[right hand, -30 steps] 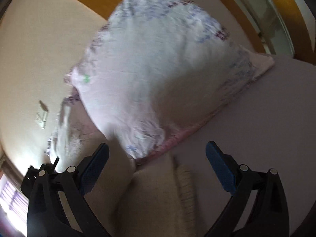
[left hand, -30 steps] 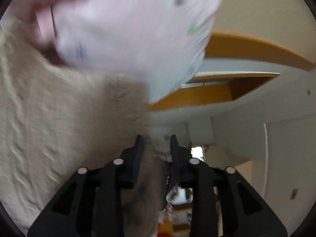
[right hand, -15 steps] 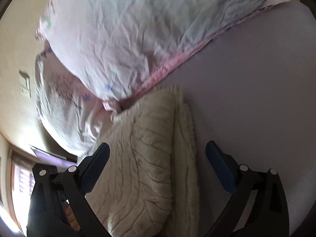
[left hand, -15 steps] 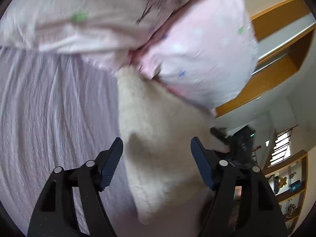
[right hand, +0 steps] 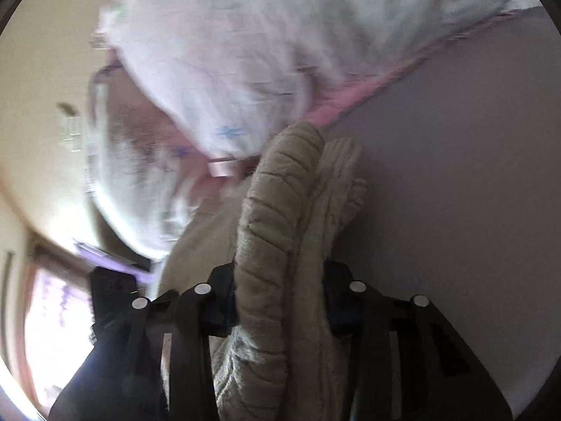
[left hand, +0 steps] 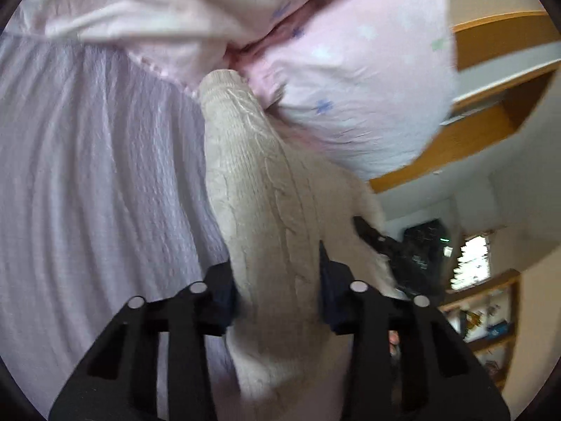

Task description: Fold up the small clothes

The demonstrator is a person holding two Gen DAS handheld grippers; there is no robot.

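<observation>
Both claws grip the cream sweater (left hand: 266, 210) now: left gripper (left hand: 275, 280) and right gripper (right hand: 280, 280) each pinch a bunched edge. It's against the pillow (left hand: 357, 80) on the bedsheet (left hand: 87, 175); looks mid-fold, prob. flattening and final tuck left.

A home bedroom; a bed under a lilac sheet (left hand: 87, 182) carries a pink floral pillow (left hand: 361, 80); a wooden headboard (left hand: 491, 129) and cluttered bookshelves (left hand: 487, 312) stand behind.

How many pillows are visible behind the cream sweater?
2. One pink pillow lies past the sweater tip on the right; the other pillow lies along the top left on the bed sheet. More may be hidden.
</observation>
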